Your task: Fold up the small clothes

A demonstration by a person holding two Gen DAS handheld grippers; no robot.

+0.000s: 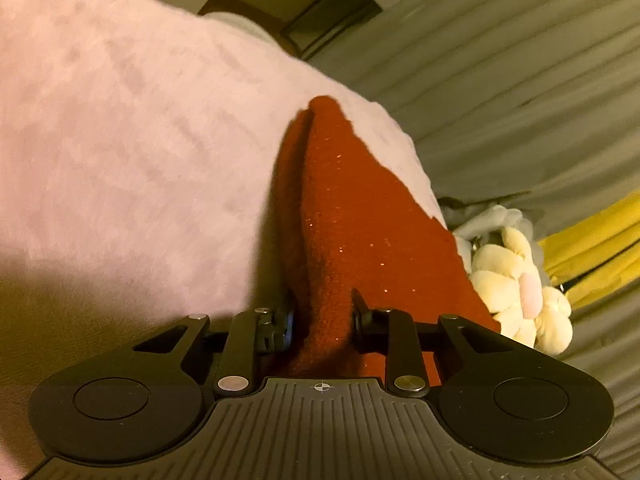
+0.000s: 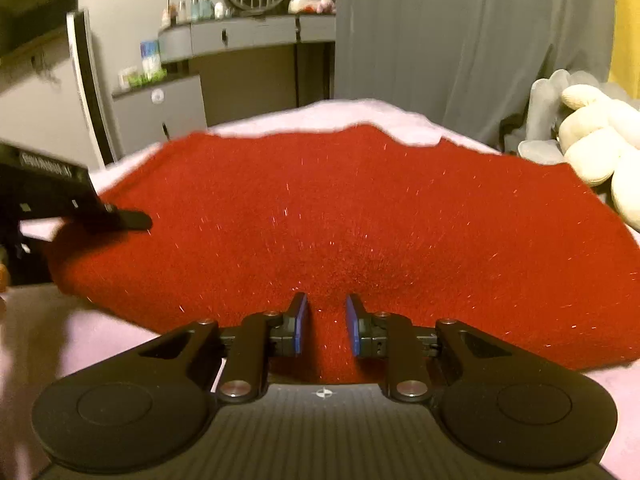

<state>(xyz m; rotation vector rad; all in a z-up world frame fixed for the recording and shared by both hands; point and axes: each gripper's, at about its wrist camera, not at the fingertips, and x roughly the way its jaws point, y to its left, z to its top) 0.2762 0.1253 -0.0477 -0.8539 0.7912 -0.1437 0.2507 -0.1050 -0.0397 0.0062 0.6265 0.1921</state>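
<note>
1. Because I need its near hem lifted for a fold, the red glittery knit garment [image 2: 340, 220] lies spread on the fluffy pink bed cover [image 1: 120, 140].
2. My right gripper [image 2: 327, 320] pinches that hem; my left gripper [image 1: 323, 316] pinches its left edge.
3. Its long axis runs left to right across me.
4. A cream plush toy [image 2: 592, 140] sits beyond.
</note>
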